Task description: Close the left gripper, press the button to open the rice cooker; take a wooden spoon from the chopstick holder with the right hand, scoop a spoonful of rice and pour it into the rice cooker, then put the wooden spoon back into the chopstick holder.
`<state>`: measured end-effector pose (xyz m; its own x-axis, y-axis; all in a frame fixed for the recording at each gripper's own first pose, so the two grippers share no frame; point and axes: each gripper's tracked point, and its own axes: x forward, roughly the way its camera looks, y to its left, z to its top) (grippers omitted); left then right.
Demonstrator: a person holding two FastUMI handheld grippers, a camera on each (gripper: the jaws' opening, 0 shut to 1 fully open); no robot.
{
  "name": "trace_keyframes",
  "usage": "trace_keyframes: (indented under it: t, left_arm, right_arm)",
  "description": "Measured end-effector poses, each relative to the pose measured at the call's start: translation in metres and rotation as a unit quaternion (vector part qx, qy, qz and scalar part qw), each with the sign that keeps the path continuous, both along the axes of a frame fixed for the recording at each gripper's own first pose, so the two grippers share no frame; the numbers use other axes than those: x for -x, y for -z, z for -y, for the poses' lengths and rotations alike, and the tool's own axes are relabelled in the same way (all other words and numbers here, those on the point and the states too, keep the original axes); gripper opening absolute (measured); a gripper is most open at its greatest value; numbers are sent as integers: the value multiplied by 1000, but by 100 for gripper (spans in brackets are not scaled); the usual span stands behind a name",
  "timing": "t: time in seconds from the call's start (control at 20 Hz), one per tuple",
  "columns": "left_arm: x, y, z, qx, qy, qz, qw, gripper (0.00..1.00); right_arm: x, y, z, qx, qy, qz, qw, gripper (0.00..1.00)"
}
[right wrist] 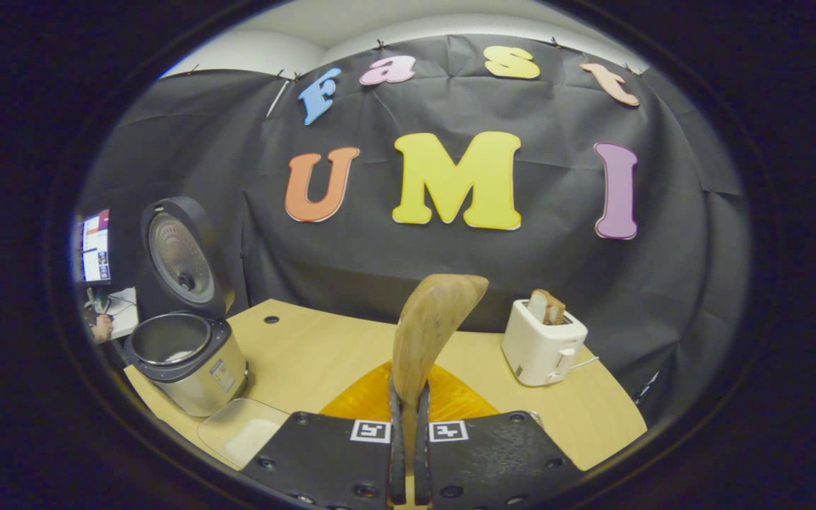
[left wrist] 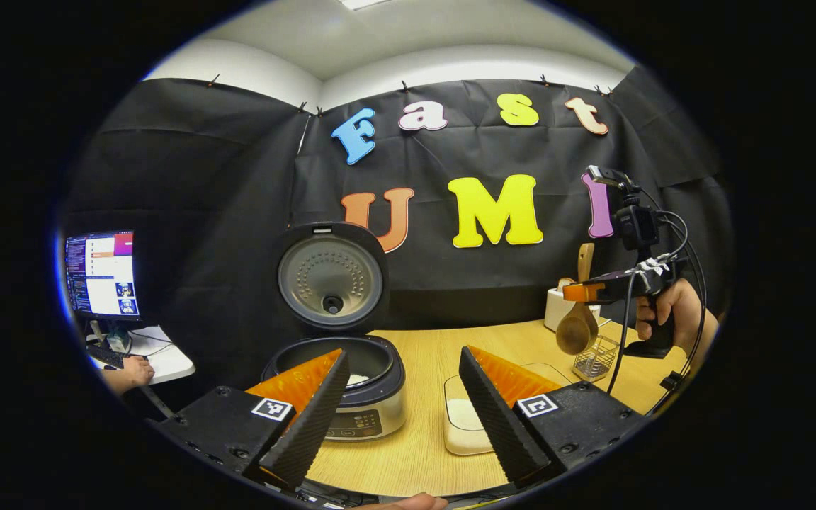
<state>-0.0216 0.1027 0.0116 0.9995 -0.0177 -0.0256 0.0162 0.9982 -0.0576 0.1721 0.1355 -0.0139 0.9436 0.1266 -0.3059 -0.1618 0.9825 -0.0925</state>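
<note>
At far left the cooker (left wrist: pixel 333 368) stands lid-up with some rice inside, and the left gripper (left wrist: pixel 394 404) hangs open just before it. Right of that, the rice tray (left wrist: pixel 468 418) lies partly behind a finger. Farther right, the right gripper (right wrist: pixel 408 418) pinches the spoon (right wrist: pixel 426 333) by its handle above the holder (left wrist: pixel 596 358); light, stiff wood, likely slick, and whether its bowl carries rice is unclear.

Left gripper view: the tray (left wrist: pixel 466 432) is partly hidden behind a finger (left wrist: pixel 494 411); the cooker (left wrist: pixel 372 404) front is partly hidden behind the other finger. The holder (left wrist: pixel 596 359) is too small to resolve. Right gripper view: the spoon (right wrist: pixel 426 333) handle is hidden between the fingers; the tray (right wrist: pixel 238 428) is cut off by the right gripper (right wrist: pixel 409 439). The monitor (right wrist: pixel 95 246) is too small to make out.
</note>
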Motion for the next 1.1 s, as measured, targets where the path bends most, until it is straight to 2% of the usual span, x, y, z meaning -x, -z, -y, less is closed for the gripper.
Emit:
trace_keyframes:
  t: [0.2, 0.4, 0.65, 1.1]
  left_arm:
    - [-1, 0, 2, 0, 5, -1, 1000, 99]
    - [1, -2, 5, 4, 12, 2, 1000, 99]
    - [0, -6, 9, 3, 20, 4, 1000, 99]
    - [-1, -1, 11, 7, 23, -5, 1000, 99]
  right_arm:
    - [10, 25, -40, 0, -6, -14, 1000, 5]
    - [17, 61, -57, 24, 19, -15, 999, 5]
    - [29, 93, -58, 39, 58, -17, 997, 5]
    - [51, 127, -59, 128, 86, 17, 988, 3]
